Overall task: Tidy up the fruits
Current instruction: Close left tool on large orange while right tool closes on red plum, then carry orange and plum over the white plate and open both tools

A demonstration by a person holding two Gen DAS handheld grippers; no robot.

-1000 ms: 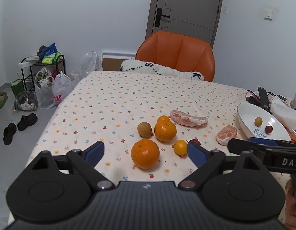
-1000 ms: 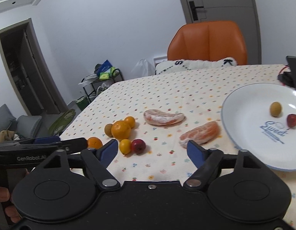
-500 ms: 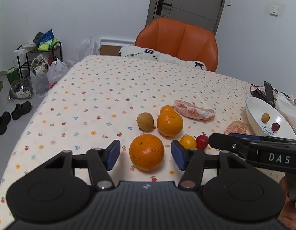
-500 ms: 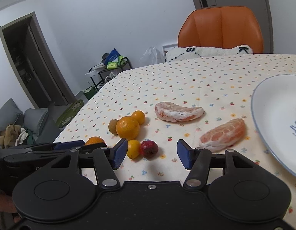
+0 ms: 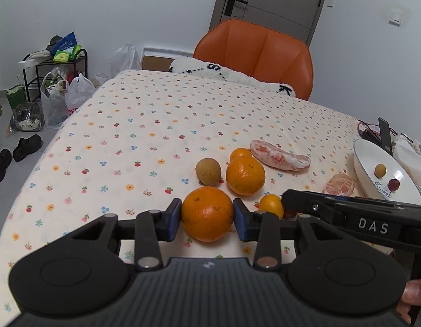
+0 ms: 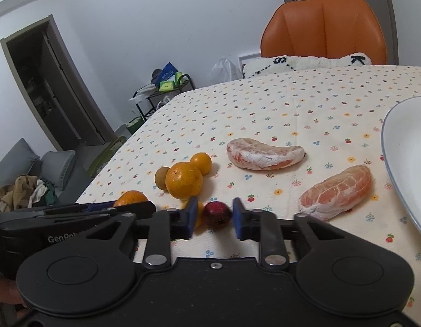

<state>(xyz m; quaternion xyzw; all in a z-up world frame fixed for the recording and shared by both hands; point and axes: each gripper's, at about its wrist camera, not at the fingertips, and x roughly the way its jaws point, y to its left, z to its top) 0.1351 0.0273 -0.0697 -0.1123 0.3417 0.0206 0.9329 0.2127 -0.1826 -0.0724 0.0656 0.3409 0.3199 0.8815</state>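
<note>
holding two small fruits: white plate; left claw clamping orange.

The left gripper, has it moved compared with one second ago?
Yes. The left gripper has come forward and down toward the tablecloth, and its fingers have closed onto the big orange.

Bare tablecloth left of fruit cluster; peeled segments crowd the path toward plate
</note>
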